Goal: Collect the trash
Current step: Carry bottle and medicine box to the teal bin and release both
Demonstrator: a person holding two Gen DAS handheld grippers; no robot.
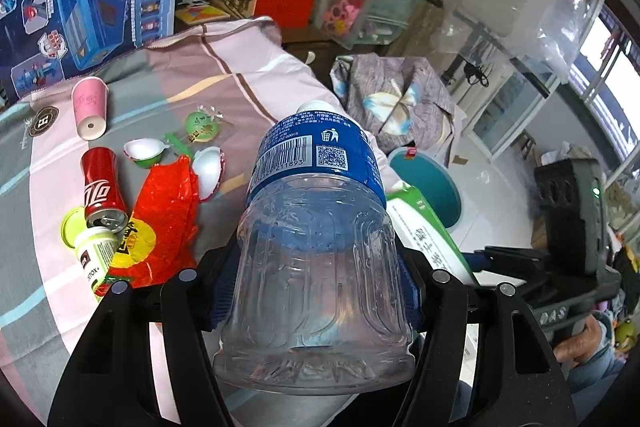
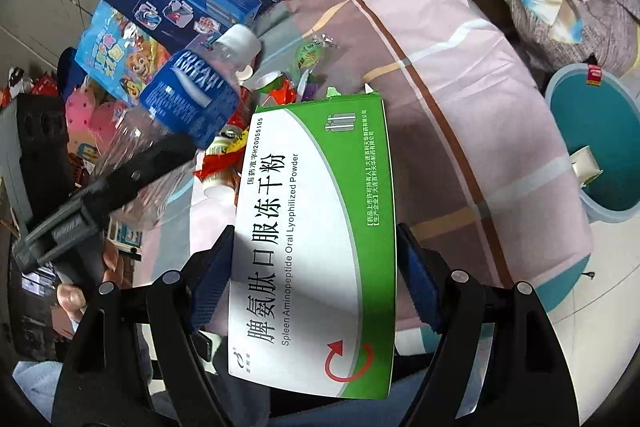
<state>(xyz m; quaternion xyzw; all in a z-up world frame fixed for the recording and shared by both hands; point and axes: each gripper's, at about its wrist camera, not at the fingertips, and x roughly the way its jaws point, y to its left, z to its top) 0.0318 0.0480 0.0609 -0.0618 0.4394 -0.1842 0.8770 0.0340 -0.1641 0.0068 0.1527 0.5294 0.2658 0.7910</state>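
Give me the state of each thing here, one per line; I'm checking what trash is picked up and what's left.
left hand-held gripper: shut on plastic bottle
plastic bottle: capped, empty, held
right hand-held gripper: shut on medicine box
medicine box: torn open at the top, held
red can: opened, lying on the bed
pink cup: tipped over
teal bin: open

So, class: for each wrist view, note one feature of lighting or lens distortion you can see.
Left wrist view: window blown out white, edges bent by the fisheye, plastic bottle sharp. Right wrist view: a hard shadow falls across the lower part of the medicine box, sunlit above; dark vignette in the corners.
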